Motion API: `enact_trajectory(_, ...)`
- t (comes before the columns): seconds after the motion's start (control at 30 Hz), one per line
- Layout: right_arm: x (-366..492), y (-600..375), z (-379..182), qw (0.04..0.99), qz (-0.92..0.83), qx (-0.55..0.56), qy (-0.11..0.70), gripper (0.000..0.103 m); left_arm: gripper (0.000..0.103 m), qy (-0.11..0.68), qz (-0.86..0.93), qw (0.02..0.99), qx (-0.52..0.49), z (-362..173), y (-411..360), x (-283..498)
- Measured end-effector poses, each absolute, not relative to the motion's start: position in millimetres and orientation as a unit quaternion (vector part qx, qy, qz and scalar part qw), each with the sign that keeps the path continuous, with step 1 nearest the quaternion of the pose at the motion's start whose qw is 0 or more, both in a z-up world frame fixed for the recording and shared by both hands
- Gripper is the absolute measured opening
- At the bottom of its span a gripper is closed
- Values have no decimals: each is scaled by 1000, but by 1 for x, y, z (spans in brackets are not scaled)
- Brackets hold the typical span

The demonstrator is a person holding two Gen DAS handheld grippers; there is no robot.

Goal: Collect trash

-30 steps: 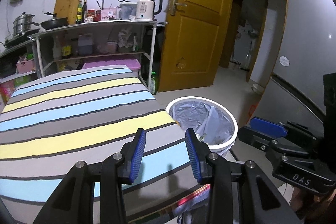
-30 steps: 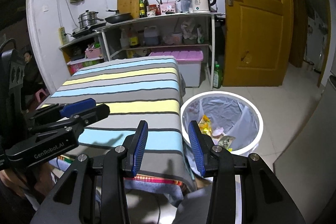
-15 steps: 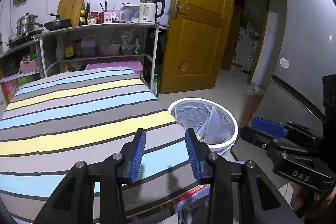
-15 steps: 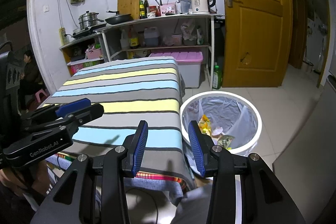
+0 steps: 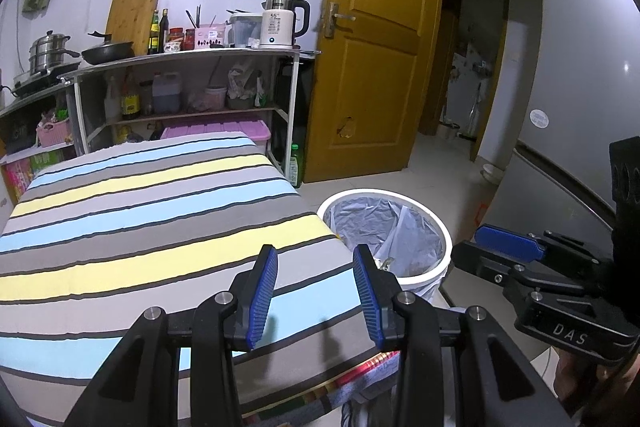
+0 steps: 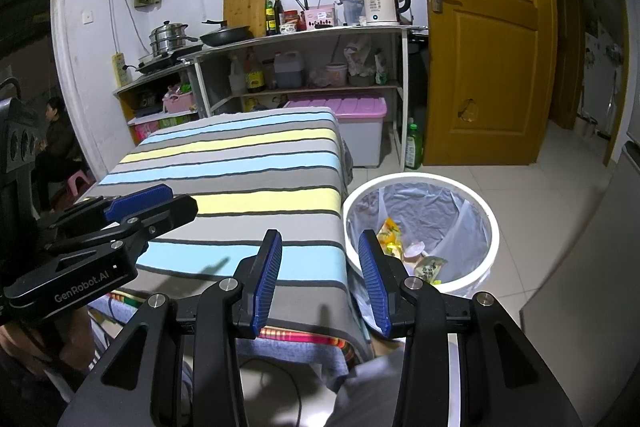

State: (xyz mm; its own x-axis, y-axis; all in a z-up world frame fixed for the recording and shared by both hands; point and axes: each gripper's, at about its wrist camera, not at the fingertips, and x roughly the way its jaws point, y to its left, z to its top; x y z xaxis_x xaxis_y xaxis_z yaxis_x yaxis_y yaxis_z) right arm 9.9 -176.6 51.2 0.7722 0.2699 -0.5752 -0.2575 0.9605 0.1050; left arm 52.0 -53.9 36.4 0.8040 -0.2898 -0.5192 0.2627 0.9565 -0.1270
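The trash (image 6: 412, 247) is a few crumpled wrappers: a yellow one, a pinkish one & a green one. They lie inside the white bin (image 6: 490, 223), which has a grey bag in it. The bin stands on the floor, just right of the worktop (image 6: 240, 183) w/ the striped cloth in blue, yellow & grey.

Left of the bin, the left tool (image 5: 316, 293) hangs over the near edge of the striped cloth. Its blue pads are apart, nothing between them, touching nothing.

The right tool (image 6: 322, 279) is right of the left one, over the cloth's corner nearest the bin. It's loose too, pads apart & holding nothing. Its right pad shows in front of the bin's rim.
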Motion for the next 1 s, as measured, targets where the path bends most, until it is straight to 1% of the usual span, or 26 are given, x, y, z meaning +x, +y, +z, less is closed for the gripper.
enact_trajectory(1.0,10,-178,51,941,140,11,308,41,39,276,-135,951,-23,35,-49,52)
